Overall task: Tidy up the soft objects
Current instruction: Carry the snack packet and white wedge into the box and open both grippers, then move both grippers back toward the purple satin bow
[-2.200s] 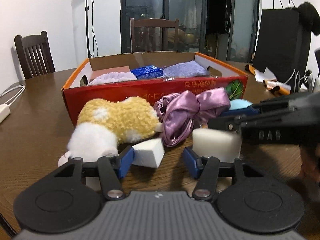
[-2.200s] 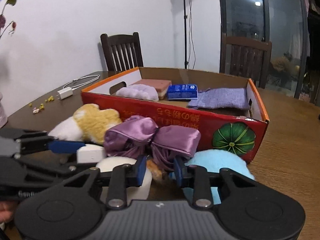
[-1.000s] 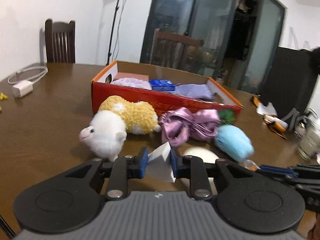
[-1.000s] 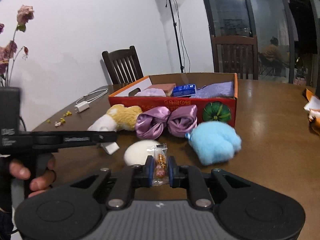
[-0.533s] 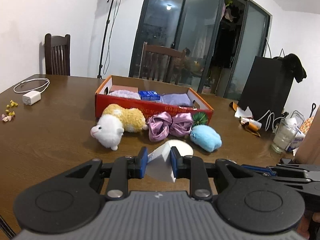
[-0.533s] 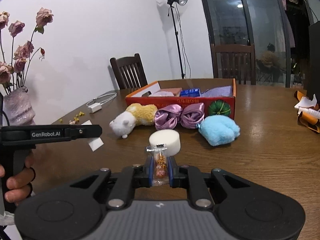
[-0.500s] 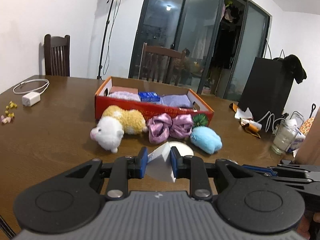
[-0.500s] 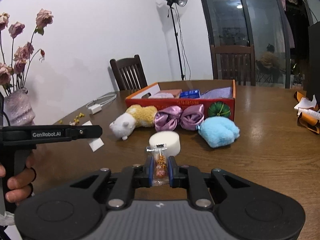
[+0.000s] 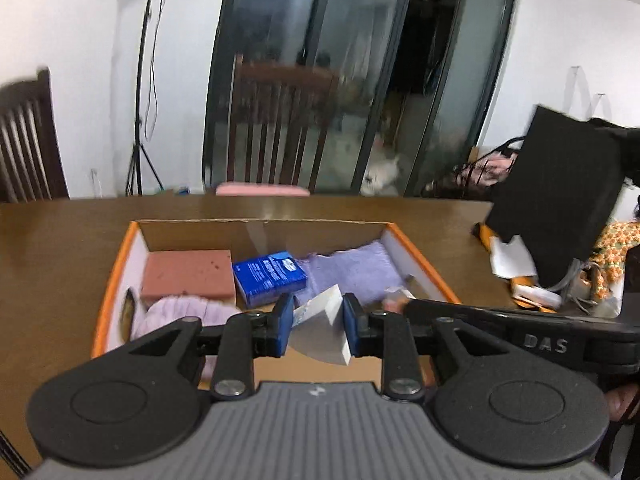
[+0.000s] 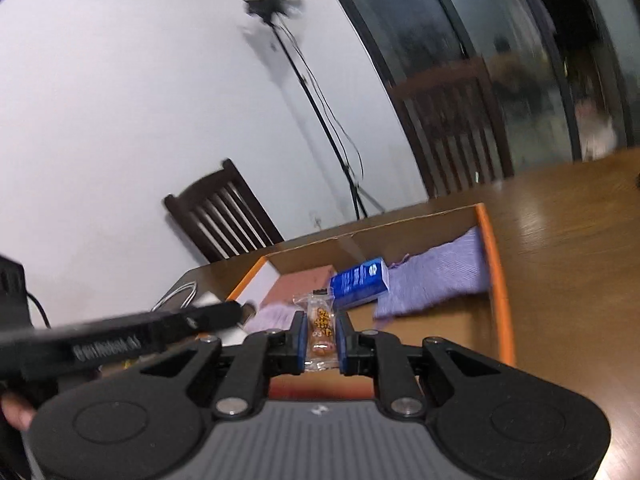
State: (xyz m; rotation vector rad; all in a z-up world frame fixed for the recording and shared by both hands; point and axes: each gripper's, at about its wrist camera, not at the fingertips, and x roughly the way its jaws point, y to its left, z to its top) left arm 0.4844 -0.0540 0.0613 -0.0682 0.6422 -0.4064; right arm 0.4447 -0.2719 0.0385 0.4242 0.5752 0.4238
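A white wedge sponge [image 9: 323,330] sits between the blue pads of the left claw [image 9: 314,330], low in the centre of the left wrist view, above the open cardboard box [image 9: 120,264]; the jaws are opening, though the pads touch the sponge on both sides. In the right wrist view the right claw [image 10: 319,343] is clenched on a small clear candy packet [image 10: 319,332], lower centre of the frame, above the near edge of the same box. Inside the box, a pink sponge block [image 9: 188,276] lies at the left, a blue tissue pack [image 9: 270,278] just beside it in the middle, a lilac knitted cloth [image 9: 352,270] to the right, and a pale lilac fluffy piece [image 9: 176,316] in the near left corner. The box rests on a brown wooden tabletop [image 9: 56,256]. The right claw's black arm reaches in from the right edge of the left view. A dark wooden chair [image 9: 280,128] stands beyond the tabletop at upper centre, a black bag [image 9: 560,200] at the right
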